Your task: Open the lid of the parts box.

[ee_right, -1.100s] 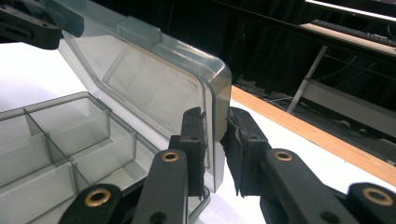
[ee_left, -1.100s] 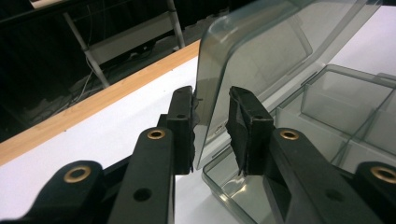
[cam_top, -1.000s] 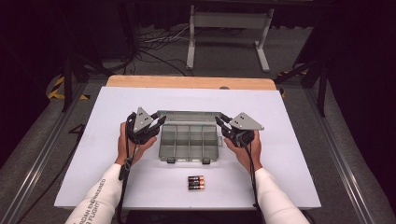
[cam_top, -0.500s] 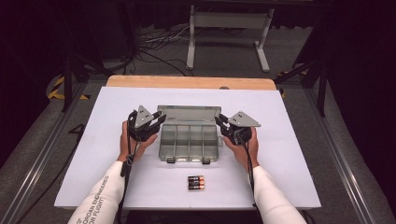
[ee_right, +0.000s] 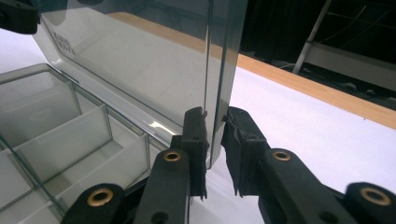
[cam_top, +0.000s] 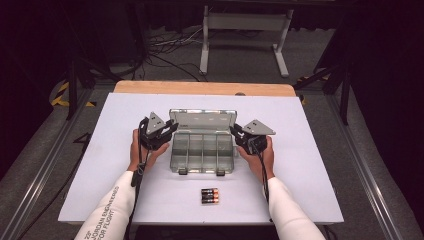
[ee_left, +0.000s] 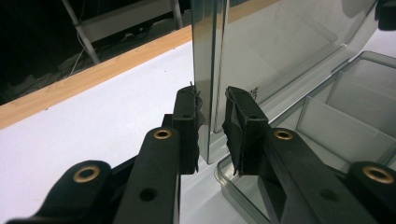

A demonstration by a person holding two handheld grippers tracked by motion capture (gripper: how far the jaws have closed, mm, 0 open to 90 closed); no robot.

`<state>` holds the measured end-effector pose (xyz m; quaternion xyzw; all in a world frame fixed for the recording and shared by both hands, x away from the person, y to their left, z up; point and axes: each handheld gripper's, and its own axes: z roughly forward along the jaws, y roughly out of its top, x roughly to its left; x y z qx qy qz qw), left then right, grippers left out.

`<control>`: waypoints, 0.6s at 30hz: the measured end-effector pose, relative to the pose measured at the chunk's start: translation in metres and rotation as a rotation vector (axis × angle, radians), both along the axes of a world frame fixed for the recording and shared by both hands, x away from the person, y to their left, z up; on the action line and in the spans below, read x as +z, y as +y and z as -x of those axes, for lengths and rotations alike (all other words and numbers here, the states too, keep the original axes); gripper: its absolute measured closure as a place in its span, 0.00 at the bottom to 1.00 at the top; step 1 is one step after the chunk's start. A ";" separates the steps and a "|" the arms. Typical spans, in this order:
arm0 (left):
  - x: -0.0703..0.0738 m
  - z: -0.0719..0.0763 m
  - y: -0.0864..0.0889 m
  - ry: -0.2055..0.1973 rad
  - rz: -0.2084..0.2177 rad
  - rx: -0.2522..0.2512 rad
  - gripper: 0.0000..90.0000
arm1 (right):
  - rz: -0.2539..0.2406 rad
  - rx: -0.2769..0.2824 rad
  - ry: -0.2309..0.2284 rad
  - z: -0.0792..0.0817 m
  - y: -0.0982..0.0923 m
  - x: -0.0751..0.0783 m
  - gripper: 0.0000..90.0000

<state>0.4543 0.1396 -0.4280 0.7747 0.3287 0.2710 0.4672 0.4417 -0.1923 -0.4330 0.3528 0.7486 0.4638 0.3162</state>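
A clear plastic compartment box [cam_top: 202, 155] lies open on the white table, its lid [cam_top: 202, 119] standing nearly upright at the back. My left gripper [cam_top: 171, 128] is at the lid's left end and my right gripper [cam_top: 234, 131] at its right end. In the left gripper view the jaws [ee_left: 212, 126] straddle the lid's side edge [ee_left: 210, 56], pads against it. The right gripper view shows its jaws [ee_right: 215, 135] clamped the same way on the other side edge [ee_right: 219, 56]. The compartments [ee_right: 51, 121] look empty.
Three batteries [cam_top: 210, 195] lie side by side in front of the box, near the table's front edge. A wooden strip [cam_top: 200, 88] runs along the table's far edge. Beyond it are a metal stand [cam_top: 245, 30] and cables on the floor.
The lid's top edge has swung up and back a little. Both grippers stay at its ends, and the right one has sunk slightly.
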 end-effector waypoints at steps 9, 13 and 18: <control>-0.001 -0.002 0.000 0.019 0.002 0.001 0.83 | 0.009 -0.005 0.013 -0.003 0.001 -0.003 0.89; -0.002 -0.003 0.000 0.026 -0.010 0.005 0.84 | 0.023 -0.017 0.033 -0.006 0.004 -0.004 0.89; -0.004 -0.006 -0.001 0.034 -0.014 0.011 0.84 | 0.032 -0.026 0.060 -0.011 0.005 -0.001 0.91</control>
